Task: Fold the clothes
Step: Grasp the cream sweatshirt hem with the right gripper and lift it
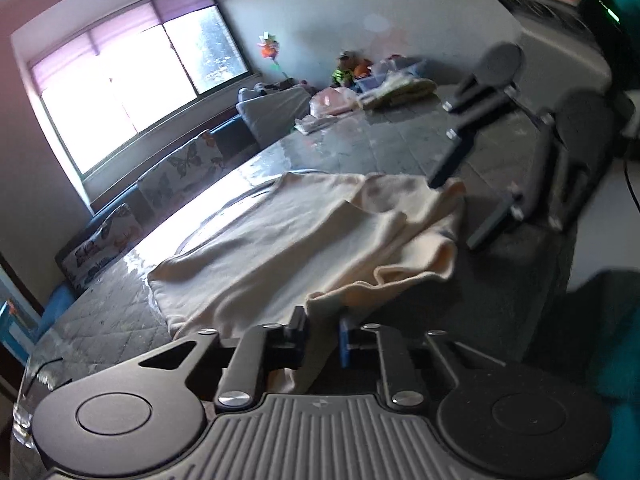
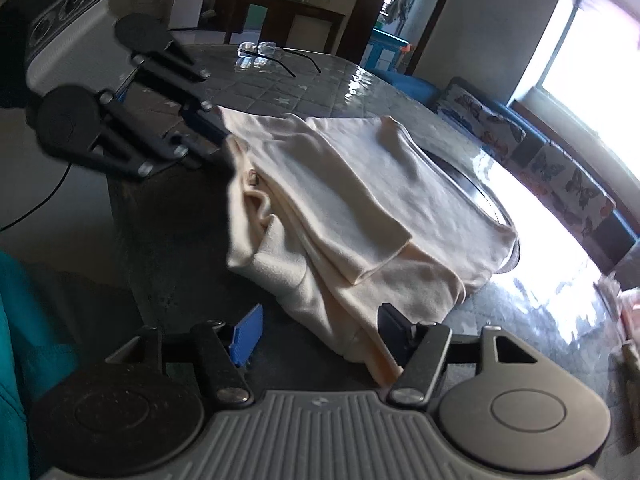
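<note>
A cream garment (image 1: 280, 248) (image 2: 360, 184) lies partly folded on a grey quilted table (image 1: 380, 136) (image 2: 312, 88) under a glossy clear cover. My left gripper (image 1: 321, 330) is shut on a bunched near edge of the garment, with cloth pinched between its pads. In the right wrist view the left gripper (image 2: 212, 136) sits at the cloth's far left corner. My right gripper (image 2: 320, 332) stands open. A hanging fold of the garment lies between its fingers, close to the right-hand one. In the left wrist view the right gripper (image 1: 456, 212) straddles the garment's far right corner.
Eyeglasses (image 2: 260, 50) rest at one end of the table. Bags and folded fabrics (image 1: 380, 88) are piled at the other end. A bench with butterfly cushions (image 1: 180, 168) (image 2: 560, 168) runs under the bright window. A teal sleeve (image 2: 16, 340) shows at the near edge.
</note>
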